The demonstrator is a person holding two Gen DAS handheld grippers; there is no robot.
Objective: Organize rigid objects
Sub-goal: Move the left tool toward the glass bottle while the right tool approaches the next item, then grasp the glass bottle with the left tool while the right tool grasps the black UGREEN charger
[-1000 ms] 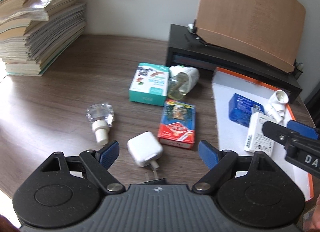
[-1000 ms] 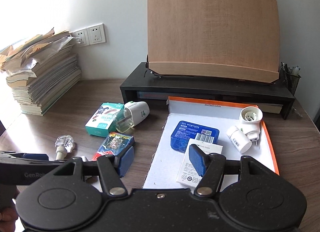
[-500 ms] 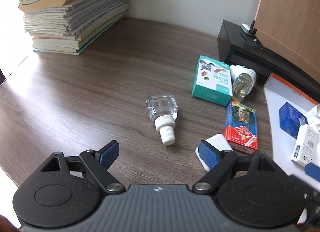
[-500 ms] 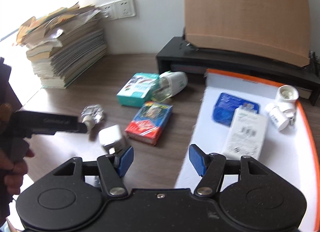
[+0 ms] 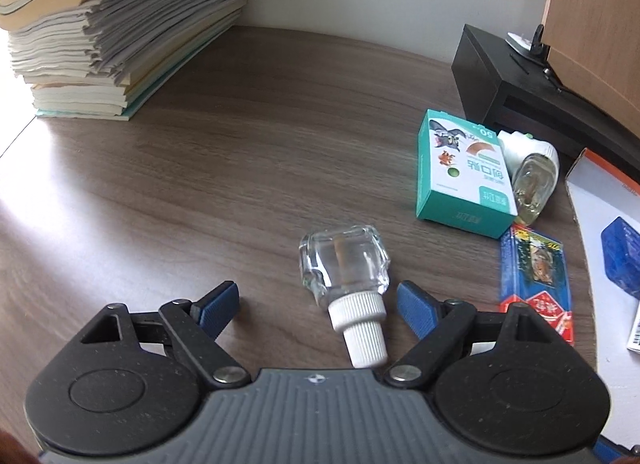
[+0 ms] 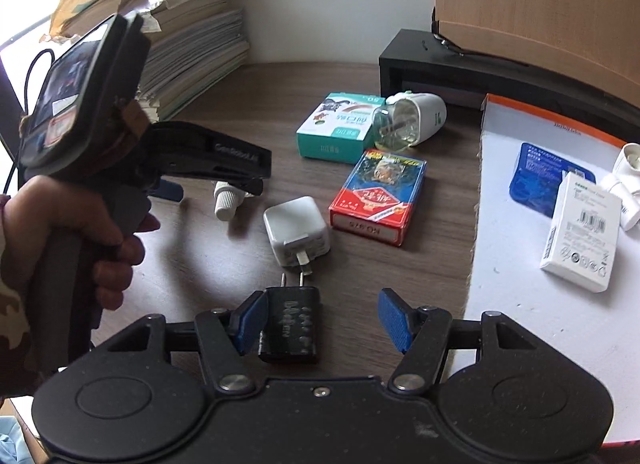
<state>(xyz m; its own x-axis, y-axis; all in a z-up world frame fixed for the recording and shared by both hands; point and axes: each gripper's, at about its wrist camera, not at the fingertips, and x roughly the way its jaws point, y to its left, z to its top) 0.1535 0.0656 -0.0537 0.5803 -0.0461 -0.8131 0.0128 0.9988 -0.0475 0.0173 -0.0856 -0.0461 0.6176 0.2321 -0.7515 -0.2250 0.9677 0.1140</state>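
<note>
A clear glass bottle point(image 5: 344, 268) with a white cap point(image 5: 360, 328) lies on the wooden table. My left gripper point(image 5: 316, 300) is open around the cap, which sits nearer the right pad without being pressed. A black plug adapter point(image 6: 290, 324) lies between the fingers of my open right gripper point(image 6: 320, 318), close against the left pad and apart from the right one. Just beyond it are a white charger point(image 6: 296, 230) and a red card box point(image 6: 378, 196). A person's hand point(image 6: 100, 232) holds the left gripper over the bottle in the right wrist view.
A teal box point(image 6: 340, 128) and a white repellent unit point(image 6: 412, 124) lie further back. At the right, a white tray with an orange edge point(image 6: 520, 264) holds a blue box point(image 6: 548, 180), a white box point(image 6: 580, 232) and white plugs. Stacked books point(image 5: 112, 24) and a black stand point(image 6: 460, 64) line the back.
Both grippers have swung left and come down. The left one went from the white charger to the glass bottle. The right one left the tray and now frames the black adapter.
</note>
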